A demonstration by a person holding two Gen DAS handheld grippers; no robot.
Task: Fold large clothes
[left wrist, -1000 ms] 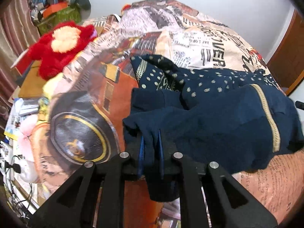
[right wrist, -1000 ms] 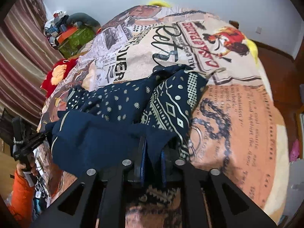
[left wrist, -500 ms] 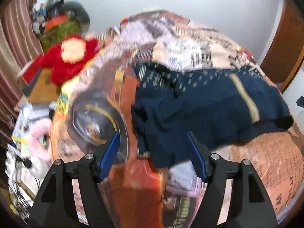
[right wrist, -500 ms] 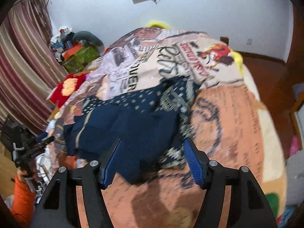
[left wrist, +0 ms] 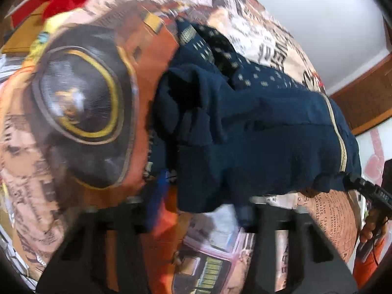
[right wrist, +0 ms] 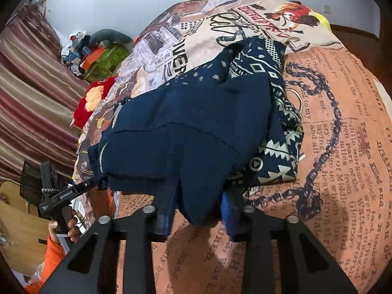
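A bed point(right wrist: 343, 127) under a printed newspaper-pattern cover filled both views, with a striped curtain point(right wrist: 31, 93) at the left, a white wall point(right wrist: 117, 2) behind and wood trim point(left wrist: 362, 103) at the right.

A navy garment point(right wrist: 186, 127) lay folded in a heap mid-bed, its plain side on top and a white-patterned layer showing at its right edge. The left gripper point(left wrist: 196, 210) had its jaws spread, the garment's near hem hanging down between them, though blur hid whether it touched them. The right gripper point(right wrist: 198, 210) also had its jaws spread, with a corner of the hem drooping loose between the blue pads.

A red plush toy point(right wrist: 90, 100) lay at the bed's left edge, with a green box point(right wrist: 107, 58) and clutter beyond it. In the right view, the left gripper's tip met the garment's left corner.
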